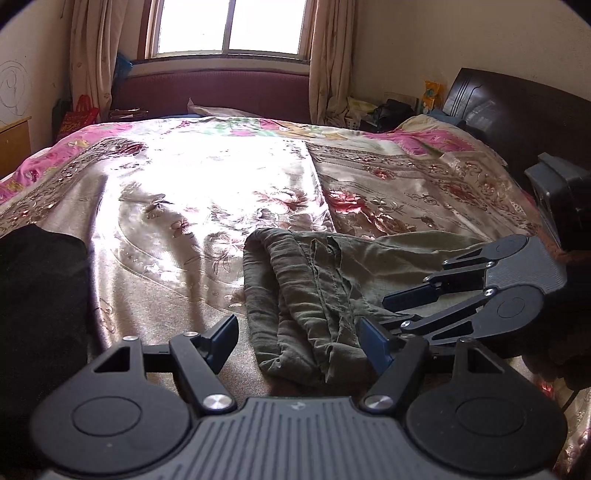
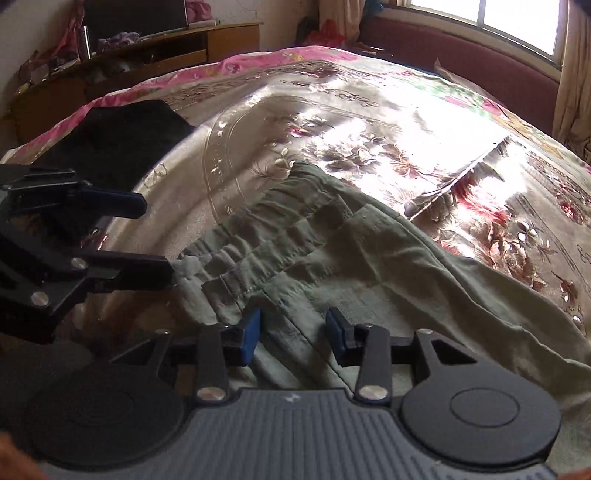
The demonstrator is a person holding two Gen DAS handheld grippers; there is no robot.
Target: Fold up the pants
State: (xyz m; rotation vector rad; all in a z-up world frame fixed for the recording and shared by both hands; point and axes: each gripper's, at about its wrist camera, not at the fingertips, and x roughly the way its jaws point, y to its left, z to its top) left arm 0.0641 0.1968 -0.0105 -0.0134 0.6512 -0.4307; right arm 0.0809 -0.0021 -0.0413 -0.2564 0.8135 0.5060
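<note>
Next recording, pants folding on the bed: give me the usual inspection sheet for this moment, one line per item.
Surface: bed covered by a shiny floral bedspread, sunlit in the middle.
Job's things: olive green pants lie rumpled on the bedspread, elastic waistband toward the left gripper.
Clutter: dark folded garment at the bedspread's edge, apart from the pants.
Grippers: left gripper open wide, fingers either side of the waistband end; right gripper partly open over the pants, cloth lies between its fingers, no pinch seen.
Cables: a thin dark cord by the right gripper, unclear.
Surroundings: window with curtains, dark headboard, low wooden cabinet with odds and ends.
</note>
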